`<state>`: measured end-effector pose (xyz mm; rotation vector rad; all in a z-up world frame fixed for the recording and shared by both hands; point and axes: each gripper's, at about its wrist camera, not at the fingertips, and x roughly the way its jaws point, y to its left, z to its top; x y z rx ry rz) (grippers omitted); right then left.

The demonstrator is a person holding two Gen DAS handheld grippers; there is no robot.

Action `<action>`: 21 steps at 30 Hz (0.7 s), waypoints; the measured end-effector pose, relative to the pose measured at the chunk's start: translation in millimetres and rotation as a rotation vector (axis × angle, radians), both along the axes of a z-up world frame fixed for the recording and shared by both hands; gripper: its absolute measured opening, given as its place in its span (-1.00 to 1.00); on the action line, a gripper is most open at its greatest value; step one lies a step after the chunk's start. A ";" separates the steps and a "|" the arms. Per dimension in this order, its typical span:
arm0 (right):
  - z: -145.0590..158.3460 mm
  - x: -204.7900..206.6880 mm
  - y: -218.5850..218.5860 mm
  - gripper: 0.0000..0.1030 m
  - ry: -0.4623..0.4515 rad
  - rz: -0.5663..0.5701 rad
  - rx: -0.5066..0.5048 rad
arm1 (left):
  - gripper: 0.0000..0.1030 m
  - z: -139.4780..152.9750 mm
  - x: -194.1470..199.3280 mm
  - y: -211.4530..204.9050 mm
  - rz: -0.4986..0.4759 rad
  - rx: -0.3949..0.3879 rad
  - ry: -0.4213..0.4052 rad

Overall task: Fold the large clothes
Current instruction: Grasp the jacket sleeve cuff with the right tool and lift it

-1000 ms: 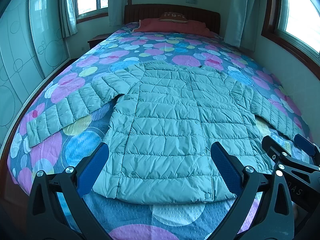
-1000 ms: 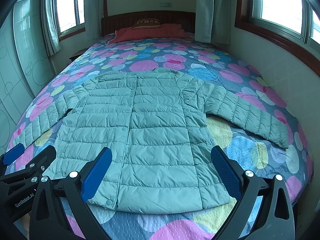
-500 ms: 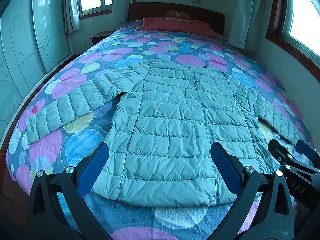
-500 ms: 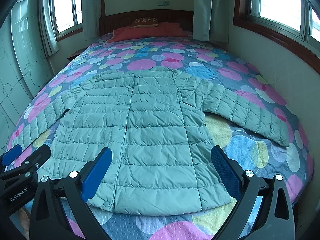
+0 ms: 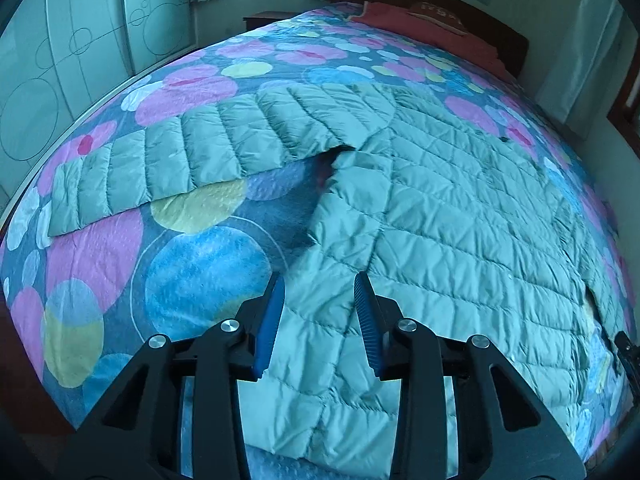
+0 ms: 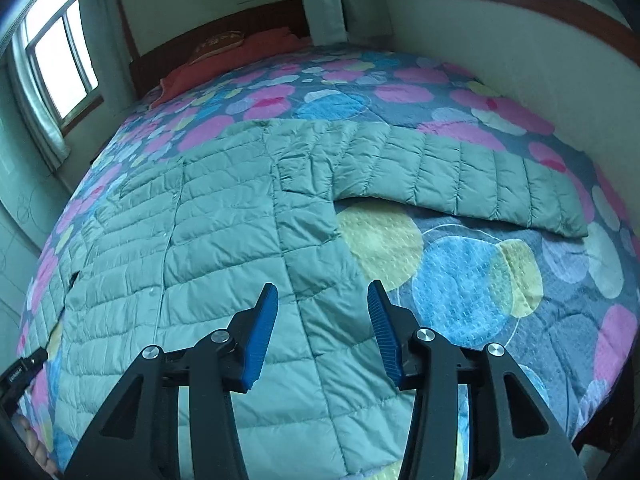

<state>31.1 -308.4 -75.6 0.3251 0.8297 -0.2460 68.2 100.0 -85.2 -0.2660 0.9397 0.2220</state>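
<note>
A teal quilted puffer jacket [image 5: 440, 220] lies flat on the bed, front up, both sleeves spread out; it also fills the right wrist view [image 6: 224, 248]. My left gripper [image 5: 320, 312] is open, low over the jacket's left side panel near the hem, jaws straddling the fabric edge. Its left sleeve [image 5: 168, 160] stretches away to the left. My right gripper [image 6: 322, 320] is open, low over the jacket's right side panel. The right sleeve [image 6: 472, 176] stretches to the right.
The bed has a blue cover with pink, yellow and blue circles [image 5: 200, 276]. A red pillow [image 6: 224, 52] and dark headboard are at the far end. A wall [image 6: 520, 64] runs close along the bed's right side; glass panels [image 5: 80, 40] stand on the left.
Both grippers have dropped and moved forward toward the jacket's lower side edges, left one to the left side, right one to the right. Both jaws have narrowed from wide open.
</note>
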 end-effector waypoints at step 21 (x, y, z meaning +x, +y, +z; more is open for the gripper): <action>-94.2 -26.4 -248.1 0.45 -0.345 -0.649 0.523 | 0.60 -60.2 20.2 122.4 0.524 -0.025 0.056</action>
